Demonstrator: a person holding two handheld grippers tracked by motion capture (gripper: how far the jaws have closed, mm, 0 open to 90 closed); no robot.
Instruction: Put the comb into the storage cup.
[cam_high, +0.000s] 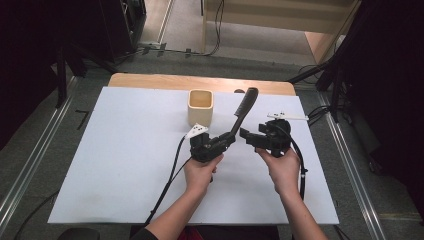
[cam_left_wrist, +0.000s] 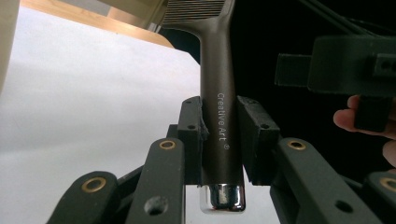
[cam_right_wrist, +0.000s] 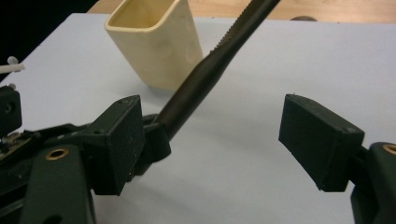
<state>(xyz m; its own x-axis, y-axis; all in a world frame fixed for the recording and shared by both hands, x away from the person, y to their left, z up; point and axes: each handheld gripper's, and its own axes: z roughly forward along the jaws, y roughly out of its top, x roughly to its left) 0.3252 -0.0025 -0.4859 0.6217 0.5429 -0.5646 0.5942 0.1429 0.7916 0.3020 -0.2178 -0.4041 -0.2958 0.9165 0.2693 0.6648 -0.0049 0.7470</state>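
Observation:
My left gripper (cam_high: 229, 140) is shut on the handle of a dark brown comb (cam_high: 245, 107). The comb slants up and away over the white board (cam_high: 125, 150), its teeth toward a cream square cup (cam_high: 200, 106). In the left gripper view both pads clamp the comb's handle (cam_left_wrist: 219, 107) just above its chrome end cap. My right gripper (cam_high: 248, 136) stands open just right of the handle, nothing between its jaws. In the right gripper view the comb (cam_right_wrist: 205, 77) crosses ahead of the open right gripper (cam_right_wrist: 219, 144), with the cup (cam_right_wrist: 154, 44) behind it.
The cup stands upright at the far middle of the board. A strip of wooden tabletop (cam_high: 200, 81) shows beyond the board. Cables (cam_high: 172, 167) trail from both grippers toward the near edge. Dark stands and floor rails flank the table.

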